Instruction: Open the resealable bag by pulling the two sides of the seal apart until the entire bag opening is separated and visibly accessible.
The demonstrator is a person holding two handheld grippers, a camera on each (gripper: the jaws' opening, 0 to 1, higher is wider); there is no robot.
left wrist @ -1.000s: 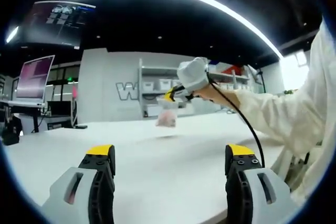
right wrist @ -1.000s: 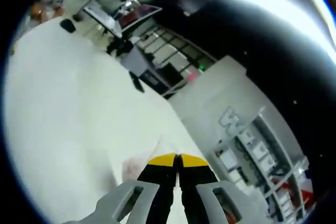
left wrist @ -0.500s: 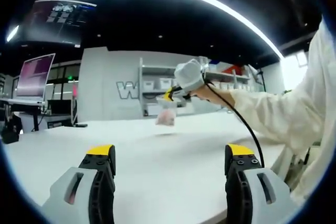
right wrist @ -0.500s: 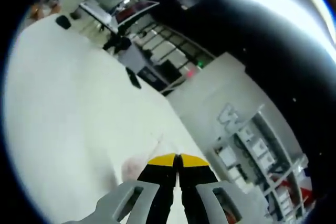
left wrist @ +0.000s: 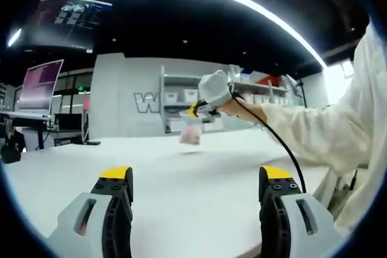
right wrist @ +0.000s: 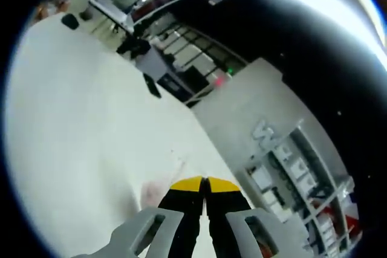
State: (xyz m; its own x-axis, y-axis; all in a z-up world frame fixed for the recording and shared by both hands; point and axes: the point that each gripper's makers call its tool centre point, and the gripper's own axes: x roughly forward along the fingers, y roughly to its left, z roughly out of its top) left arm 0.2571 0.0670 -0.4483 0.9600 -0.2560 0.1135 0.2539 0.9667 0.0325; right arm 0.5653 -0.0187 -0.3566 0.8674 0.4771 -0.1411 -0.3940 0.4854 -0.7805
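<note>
Your right gripper (left wrist: 195, 110) pinches the resealable bag (left wrist: 191, 133) by its top, hanging above the far edge of the tabletop (left wrist: 181, 179). Your left gripper (left wrist: 196, 179) waits with jaws spread, empty. Bring it to the free seal side, then pull steadily apart.

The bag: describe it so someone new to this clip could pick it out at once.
In the left gripper view, look over the white table toward the shelves on the far wall. In front of them the right gripper, held by a white-sleeved arm, pinches the bag by its top. It hangs clear above the table, a small see-through pouch with something pinkish inside.
</note>
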